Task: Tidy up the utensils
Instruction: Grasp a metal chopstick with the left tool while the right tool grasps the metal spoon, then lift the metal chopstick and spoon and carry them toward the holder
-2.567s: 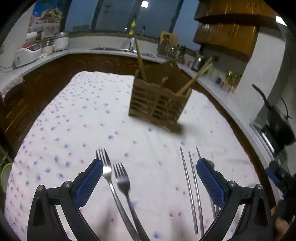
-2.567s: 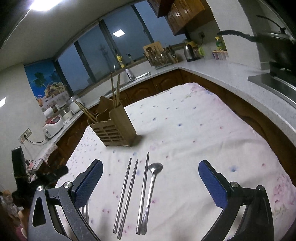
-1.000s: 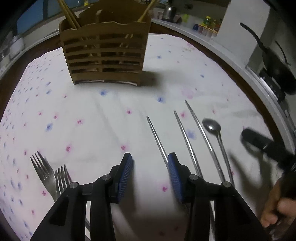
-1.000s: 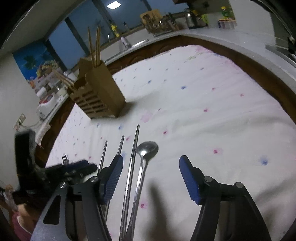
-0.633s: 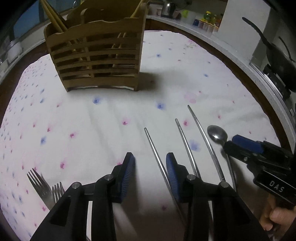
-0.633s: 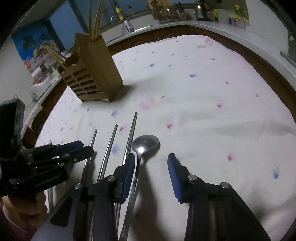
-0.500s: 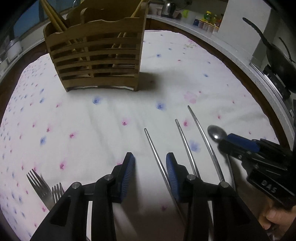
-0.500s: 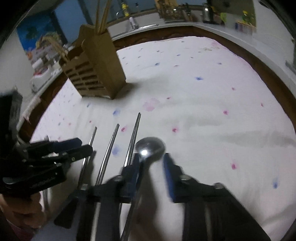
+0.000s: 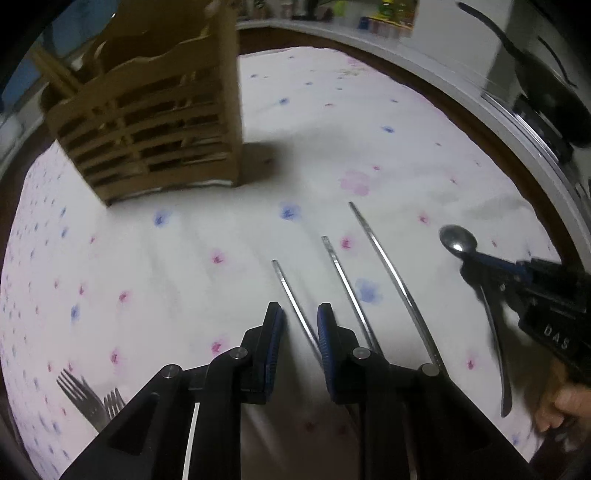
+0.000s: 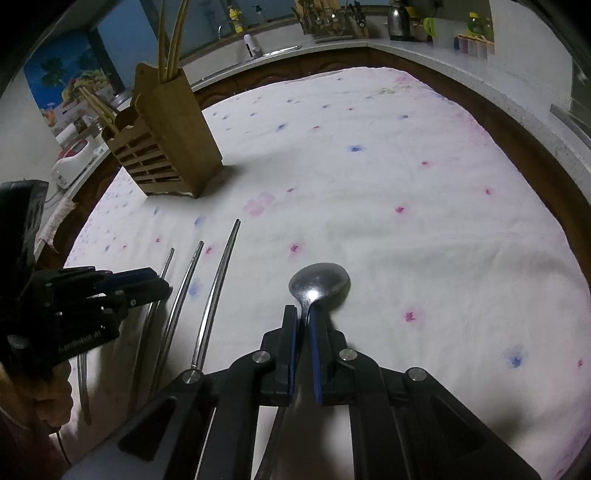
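Observation:
My right gripper [image 10: 303,314] is shut on the neck of a steel spoon [image 10: 319,282], whose bowl sticks out ahead of the pads; it also shows in the left wrist view [image 9: 458,240]. My left gripper [image 9: 300,317] is nearly closed, its pads either side of the leftmost of three steel chopsticks [image 9: 291,291] lying on the cloth, with a small gap left. The other two chopsticks [image 9: 391,273] lie to its right. A wooden utensil holder [image 9: 147,122] stands at the back left with wooden chopsticks in it. Two forks [image 9: 88,402] lie at the lower left.
A white cloth with pink and blue flowers [image 10: 406,177] covers the table. A counter runs around the back and right, with a kettle [image 10: 399,18], a dish rack [image 10: 332,18] and a dark pan [image 9: 554,96]. A rice cooker [image 10: 74,158] sits at the left.
My right gripper has closed on the spoon's neck and lifted it slightly. My left gripper has narrowed around the leftmost chopstick and moved closer to the table.

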{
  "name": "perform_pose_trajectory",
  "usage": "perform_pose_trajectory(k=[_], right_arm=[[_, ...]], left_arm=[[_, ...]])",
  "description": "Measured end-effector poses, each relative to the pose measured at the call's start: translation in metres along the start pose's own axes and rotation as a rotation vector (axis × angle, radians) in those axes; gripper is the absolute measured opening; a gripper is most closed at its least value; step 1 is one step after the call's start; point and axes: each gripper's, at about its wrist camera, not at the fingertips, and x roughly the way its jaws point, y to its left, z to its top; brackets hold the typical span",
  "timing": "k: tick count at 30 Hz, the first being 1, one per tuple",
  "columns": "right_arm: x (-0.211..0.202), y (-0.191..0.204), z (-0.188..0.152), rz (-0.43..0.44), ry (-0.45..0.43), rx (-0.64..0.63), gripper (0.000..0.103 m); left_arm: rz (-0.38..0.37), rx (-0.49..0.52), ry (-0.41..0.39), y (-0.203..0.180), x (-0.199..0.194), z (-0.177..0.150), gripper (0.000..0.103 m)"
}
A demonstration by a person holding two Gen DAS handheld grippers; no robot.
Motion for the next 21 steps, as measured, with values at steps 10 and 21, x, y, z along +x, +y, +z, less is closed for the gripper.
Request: perform_pose_trajectory(k=[10, 21], right_arm=[[0.004, 0.0, 0.003, 0.018, 0.002, -0.008, 0.007], [-0.041, 0.013, 0.002, 0.098, -0.107, 0.003, 0.003]], left_arm=[[0.048, 0.048, -0.019, -0.015, 0.007, 0.008, 0.005], [-0.032, -0.034, -0.157, 0.002, -0.054, -0.021, 0.002]])
